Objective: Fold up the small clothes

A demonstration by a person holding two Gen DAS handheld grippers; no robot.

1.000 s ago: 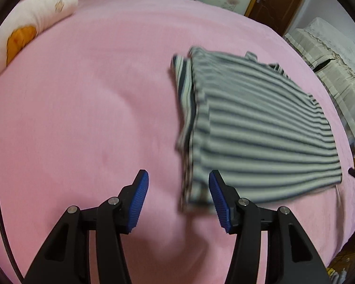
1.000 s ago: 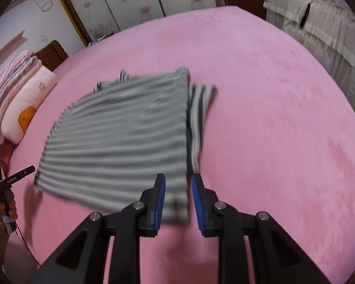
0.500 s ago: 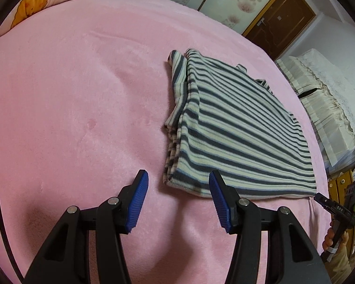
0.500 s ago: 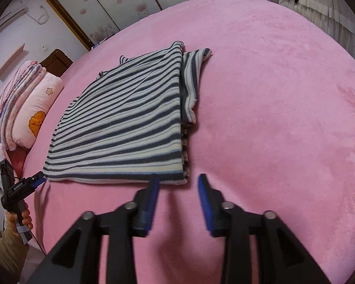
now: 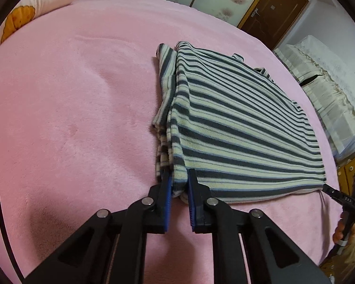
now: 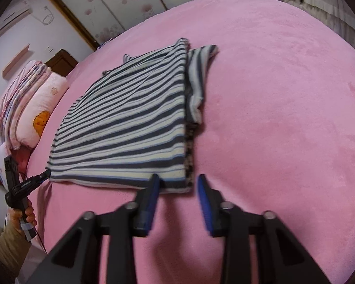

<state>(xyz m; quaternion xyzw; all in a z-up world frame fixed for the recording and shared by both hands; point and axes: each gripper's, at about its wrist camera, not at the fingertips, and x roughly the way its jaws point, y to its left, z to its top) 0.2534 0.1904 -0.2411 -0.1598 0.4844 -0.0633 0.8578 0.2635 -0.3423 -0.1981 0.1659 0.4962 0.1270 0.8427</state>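
Left gripper [image 5: 179, 184]: jaws narrow, pinching the near left corner of the striped shirt [image 5: 236, 123]. Right gripper [image 6: 177, 187]: jaws wide, straddling the shirt's near right corner, holding nothing.

Step in hand, as judged: taking both near hem corners for the next fold. Next move calls for the right jaws to close on all layers at that corner, then both corners lifted together and carried to the far edge.

Shirt lies flat on the pink blanket [image 5: 71, 118], right of centre in the left view. Grey and cream stripes; one sleeve tucked in, its edge showing along the side.
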